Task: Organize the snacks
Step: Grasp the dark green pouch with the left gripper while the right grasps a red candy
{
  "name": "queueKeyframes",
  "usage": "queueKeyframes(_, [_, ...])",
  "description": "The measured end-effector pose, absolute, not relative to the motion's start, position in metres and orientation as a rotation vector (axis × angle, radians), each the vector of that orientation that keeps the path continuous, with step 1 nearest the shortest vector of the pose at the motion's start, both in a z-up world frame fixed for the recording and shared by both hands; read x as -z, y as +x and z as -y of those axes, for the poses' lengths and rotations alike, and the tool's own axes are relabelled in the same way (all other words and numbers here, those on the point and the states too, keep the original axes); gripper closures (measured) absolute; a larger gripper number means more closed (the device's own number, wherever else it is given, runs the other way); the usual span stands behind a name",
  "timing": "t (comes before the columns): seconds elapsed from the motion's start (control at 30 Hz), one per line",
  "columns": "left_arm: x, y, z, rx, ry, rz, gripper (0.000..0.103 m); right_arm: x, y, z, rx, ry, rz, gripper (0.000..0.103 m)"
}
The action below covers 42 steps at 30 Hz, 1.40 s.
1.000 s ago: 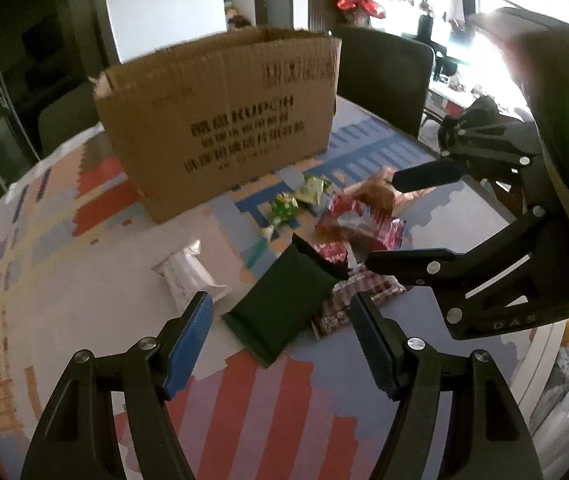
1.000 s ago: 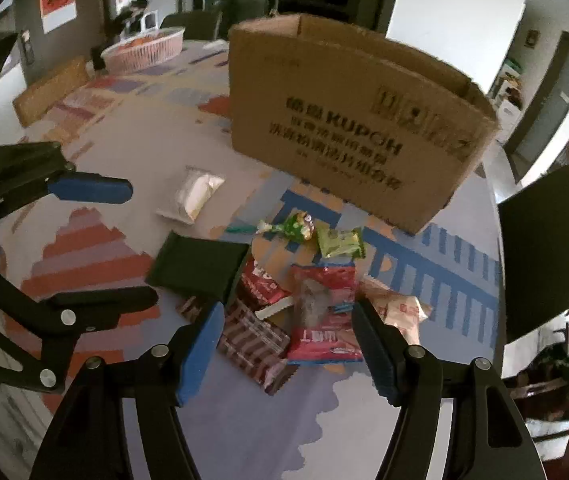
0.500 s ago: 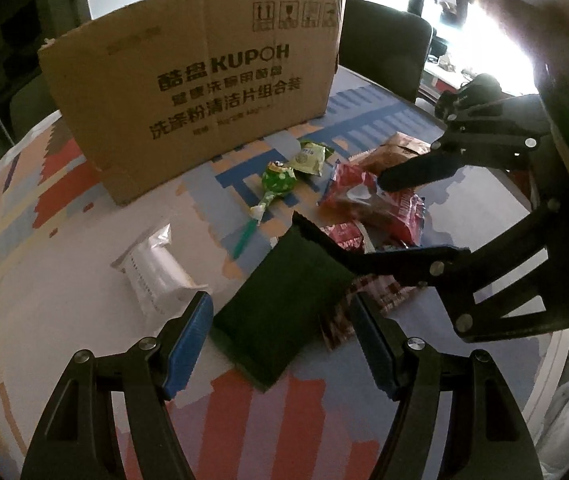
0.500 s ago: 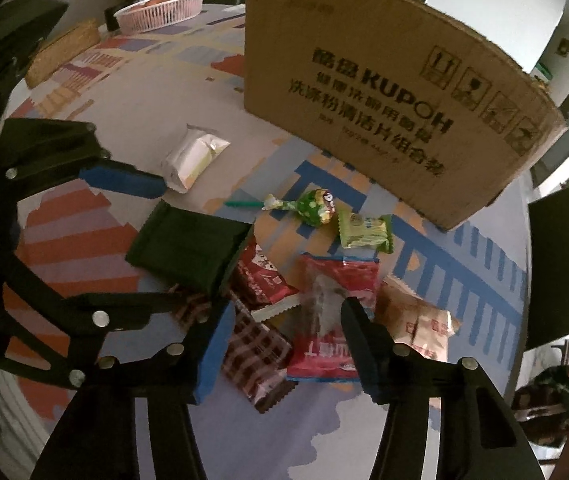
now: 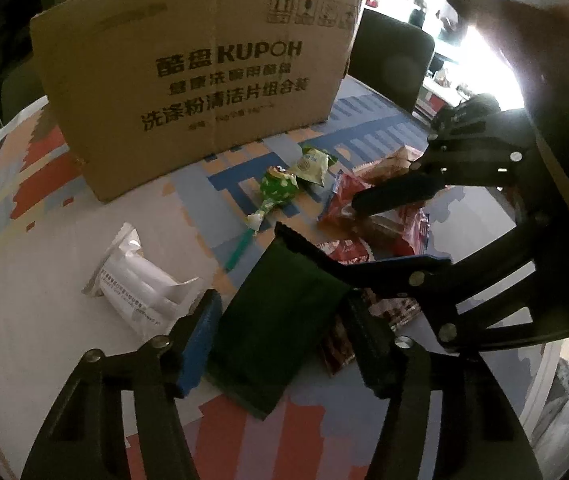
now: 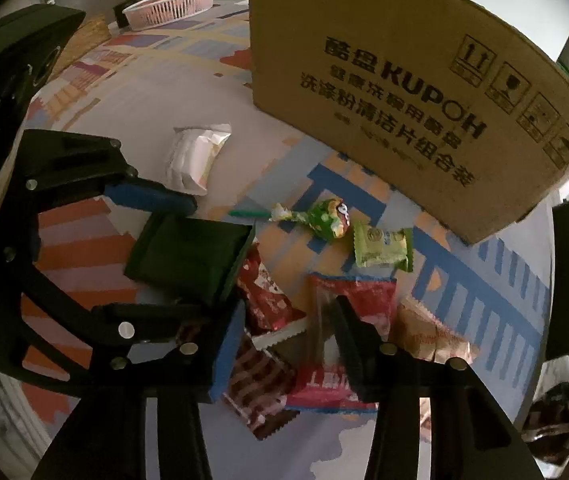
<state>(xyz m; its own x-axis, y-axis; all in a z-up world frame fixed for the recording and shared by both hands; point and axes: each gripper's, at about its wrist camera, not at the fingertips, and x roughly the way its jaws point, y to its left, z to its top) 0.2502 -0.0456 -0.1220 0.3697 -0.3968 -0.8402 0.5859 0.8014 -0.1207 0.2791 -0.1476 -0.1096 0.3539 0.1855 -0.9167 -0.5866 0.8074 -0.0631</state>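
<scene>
In the left wrist view, the left gripper (image 5: 280,340) is at the bottom of the frame with its jaws released, one on each side of the dark green packet (image 5: 276,320); whether the fingers touch the packet I cannot tell. This packet lies flat on the table (image 5: 44,248), in the lower middle of the frame. To its left lies a white packet (image 5: 136,284), and above it a green lollipop (image 5: 276,190) and a light green snack (image 5: 312,166). The cardboard box (image 5: 204,80) stands upright in the upper part of the frame.

In the right wrist view, the right gripper (image 6: 284,344) is at the bottom middle, its jaws also released, standing over a red packet (image 6: 344,344) with a clear window. Beside it, to the left, lie a smaller red packet (image 6: 264,296) and a brown checked packet (image 6: 256,392); to the right lies an orange packet (image 6: 428,332). A pink basket (image 6: 172,4) stands in the upper left, well apart from the snacks.
</scene>
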Motion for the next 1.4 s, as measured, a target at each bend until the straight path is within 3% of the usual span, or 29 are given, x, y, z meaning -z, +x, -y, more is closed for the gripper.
queueKeyframes(0.23, [0.119, 0.251, 0.033, 0.61, 0.129, -1.015, 0.057, 0.11, 0.284, 0.14, -0.539, -0.441, -1.102, 0.062])
queueKeyframes(0.37, [0.115, 0.252, 0.025, 0.578, 0.082, -1.013, 0.079, 0.114, 0.289, 0.131, -0.561, -0.438, -1.111, 0.064])
queueKeyframes(0.43, [0.113, 0.253, 0.023, 0.571, 0.068, -1.01, 0.08, 0.116, 0.291, 0.13, -0.57, -0.43, -1.12, 0.068])
queueKeyframes(0.7, [0.117, 0.256, 0.025, 0.573, 0.065, -1.038, 0.072, 0.127, 0.298, 0.125, -0.576, -0.385, -1.156, 0.076])
queueKeyframes(0.8, [0.122, 0.26, 0.026, 0.554, 0.069, -1.066, 0.056, 0.127, 0.297, 0.127, -0.565, -0.368, -1.154, 0.08])
queueKeyframes(1.4, [0.115, 0.262, 0.024, 0.485, 0.006, -1.04, 0.06, 0.116, 0.285, 0.15, -0.498, -0.255, -1.101, 0.08])
